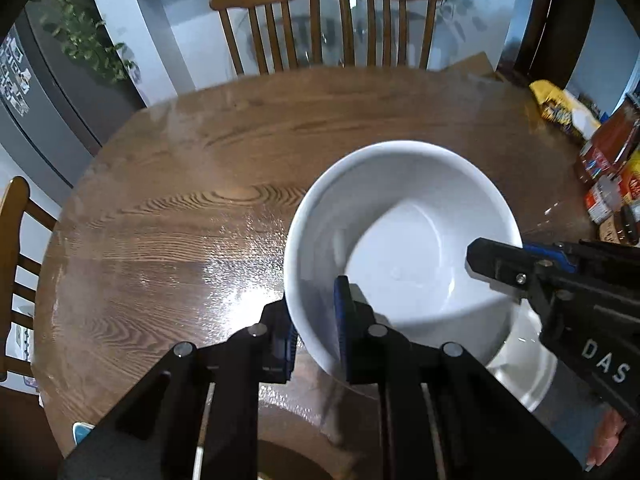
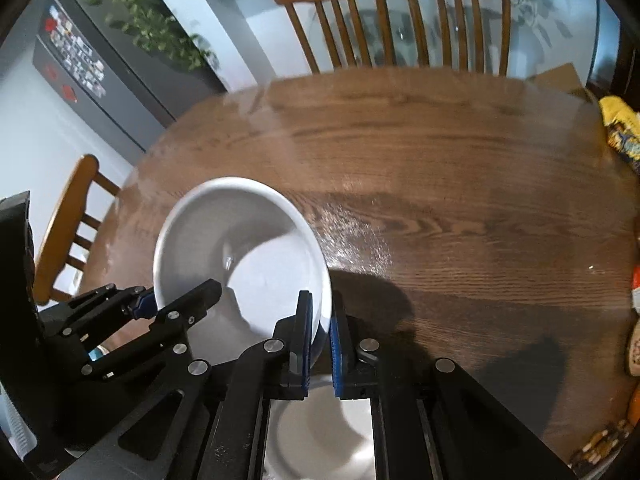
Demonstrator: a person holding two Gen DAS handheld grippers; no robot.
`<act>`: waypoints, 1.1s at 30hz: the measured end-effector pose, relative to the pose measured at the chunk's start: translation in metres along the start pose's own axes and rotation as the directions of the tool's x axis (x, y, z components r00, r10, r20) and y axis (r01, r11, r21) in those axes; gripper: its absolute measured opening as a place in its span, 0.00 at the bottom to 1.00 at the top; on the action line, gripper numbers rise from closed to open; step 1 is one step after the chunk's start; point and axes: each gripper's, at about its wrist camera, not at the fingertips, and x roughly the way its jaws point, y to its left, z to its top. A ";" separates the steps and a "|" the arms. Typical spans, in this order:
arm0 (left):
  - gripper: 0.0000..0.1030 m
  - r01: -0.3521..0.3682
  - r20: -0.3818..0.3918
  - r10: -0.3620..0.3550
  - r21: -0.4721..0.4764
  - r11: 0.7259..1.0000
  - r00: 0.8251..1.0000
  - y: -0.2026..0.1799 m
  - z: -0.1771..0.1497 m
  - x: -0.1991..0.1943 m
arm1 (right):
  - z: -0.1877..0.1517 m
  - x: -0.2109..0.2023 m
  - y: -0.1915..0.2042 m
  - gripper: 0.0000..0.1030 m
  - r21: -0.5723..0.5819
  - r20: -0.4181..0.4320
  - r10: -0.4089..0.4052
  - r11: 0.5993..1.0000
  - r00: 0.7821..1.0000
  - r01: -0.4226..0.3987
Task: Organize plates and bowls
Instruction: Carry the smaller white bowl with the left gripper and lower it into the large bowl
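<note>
I have the bowl (image 1: 400, 240) pinched by its rim on two sides, above the table (image 1: 180, 200); my left gripper (image 1: 316, 320) clamps the near wall, my right gripper (image 2: 320, 328) the opposite edge (each view catches the other gripper); only the right view shows a plate (image 2: 320, 440) clearly beneath.

Round wooden table (image 1: 200, 184) bearing packaged groceries (image 1: 608, 168) along right edge; wooden chairs (image 1: 320, 24) standing behind; grey fridge (image 2: 92, 68) and leafy plant (image 2: 152, 28) showing at left.
</note>
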 end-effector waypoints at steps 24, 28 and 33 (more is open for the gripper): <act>0.14 0.017 0.191 -0.026 0.046 0.999 0.981 -0.006 -0.077 -0.106 | -0.081 -0.096 0.052 0.10 -0.029 0.160 -0.012 0.999 0.987 0.017; 0.16 0.021 0.191 -0.032 0.057 0.998 0.981 -0.010 -0.095 -0.114 | -0.100 -0.104 0.056 0.10 -0.022 0.160 -0.020 0.999 0.987 0.024; 0.16 0.025 0.190 -0.037 0.063 0.998 0.981 -0.012 -0.115 -0.121 | -0.122 -0.108 0.063 0.10 -0.016 0.156 -0.029 0.999 0.987 0.032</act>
